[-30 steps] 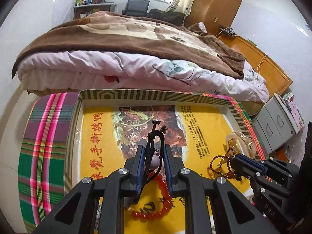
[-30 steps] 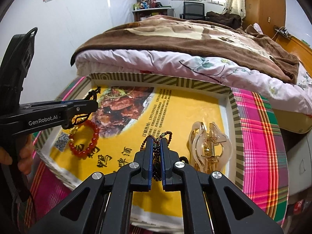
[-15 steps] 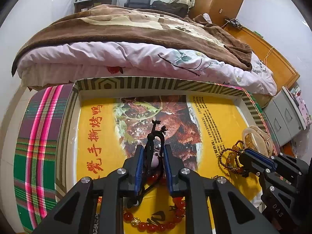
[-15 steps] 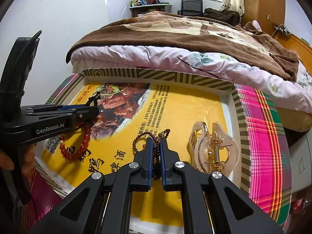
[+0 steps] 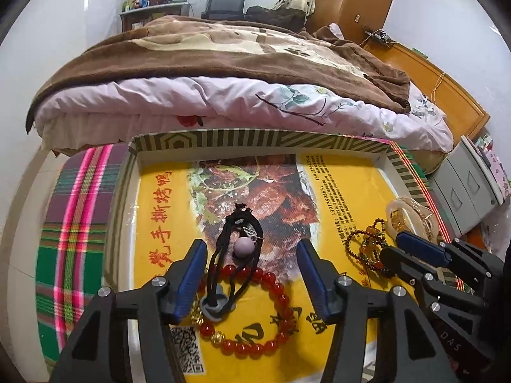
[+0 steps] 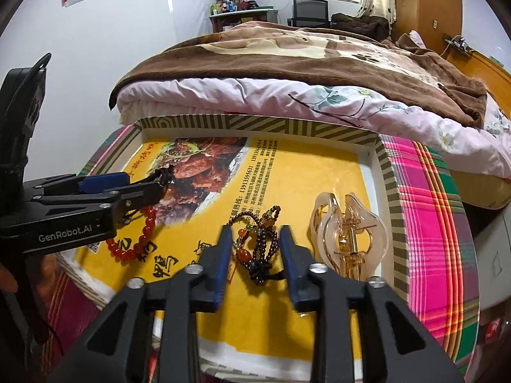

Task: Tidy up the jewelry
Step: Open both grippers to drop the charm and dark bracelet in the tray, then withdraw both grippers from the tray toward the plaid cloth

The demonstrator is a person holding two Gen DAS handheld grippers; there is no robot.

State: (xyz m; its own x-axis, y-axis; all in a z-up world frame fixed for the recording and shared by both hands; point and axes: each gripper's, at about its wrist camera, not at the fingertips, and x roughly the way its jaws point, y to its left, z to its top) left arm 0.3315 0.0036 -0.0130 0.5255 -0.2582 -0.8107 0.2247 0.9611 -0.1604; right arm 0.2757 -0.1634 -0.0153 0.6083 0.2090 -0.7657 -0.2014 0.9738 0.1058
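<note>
Both grippers let go over the tray

Closest in, the left gripper (image 5: 252,268) has its jaws opening, and the black cord (image 5: 238,249) with its lilac bead lies loose between them, draped over the red bracelet (image 5: 255,312) just under the fingertips. The right gripper (image 6: 254,255) is opening as well, with the brown bead string (image 6: 260,242) slack between its pads. I'd say both pieces are being set down here to sort them. Just right of that gripper rests the clear hair claw (image 6: 346,233). Beyond both, the tray (image 6: 388,172) wall stands against the bed (image 6: 319,92).
</note>
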